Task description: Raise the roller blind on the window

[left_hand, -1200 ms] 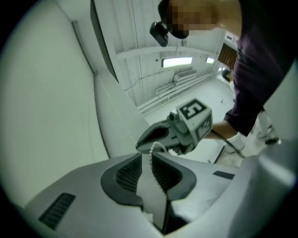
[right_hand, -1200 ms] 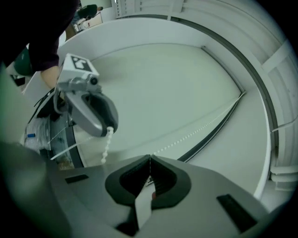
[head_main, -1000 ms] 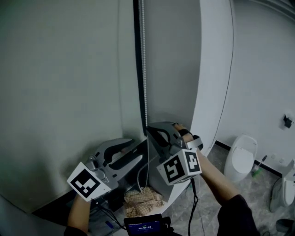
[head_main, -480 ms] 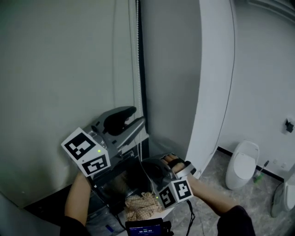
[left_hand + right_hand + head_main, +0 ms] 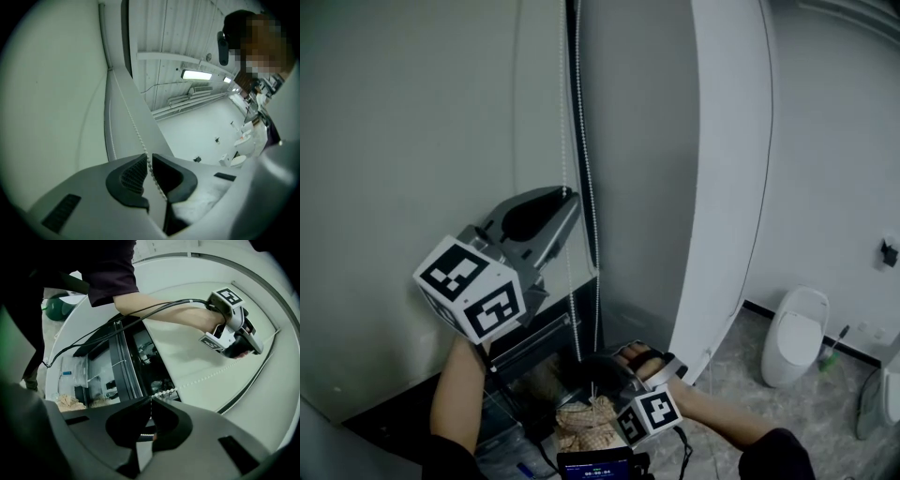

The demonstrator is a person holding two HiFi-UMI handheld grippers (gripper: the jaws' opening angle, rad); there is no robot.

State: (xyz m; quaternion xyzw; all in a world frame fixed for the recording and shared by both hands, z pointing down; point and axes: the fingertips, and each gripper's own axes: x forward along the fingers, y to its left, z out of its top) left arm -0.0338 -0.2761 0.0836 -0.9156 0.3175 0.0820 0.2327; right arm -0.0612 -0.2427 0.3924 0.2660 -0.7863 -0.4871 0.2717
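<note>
The grey roller blind (image 5: 412, 141) hangs over the window, and its bottom rail (image 5: 525, 335) sits above a dark strip of glass. A white bead chain (image 5: 588, 141) runs down beside the blind in two strands. My left gripper (image 5: 566, 214) is raised at the left strand. In the left gripper view the bead chain (image 5: 129, 117) passes between the jaws of the left gripper (image 5: 147, 158). They have just been closing and a thin gap still shows. My right gripper (image 5: 592, 367) is low down. In the right gripper view, the right gripper (image 5: 151, 400) is shut on the bead chain (image 5: 206, 377).
A curved white pillar (image 5: 722, 169) stands right of the window. Beyond it are a toilet (image 5: 792, 336) and a brush (image 5: 832, 342) on the tiled floor. A crumpled tan cloth (image 5: 591, 419) and cables lie below the window, near my arms.
The left gripper rose along the chain and its jaws narrowed around it. The right gripper moved down with the chain in its grip.
</note>
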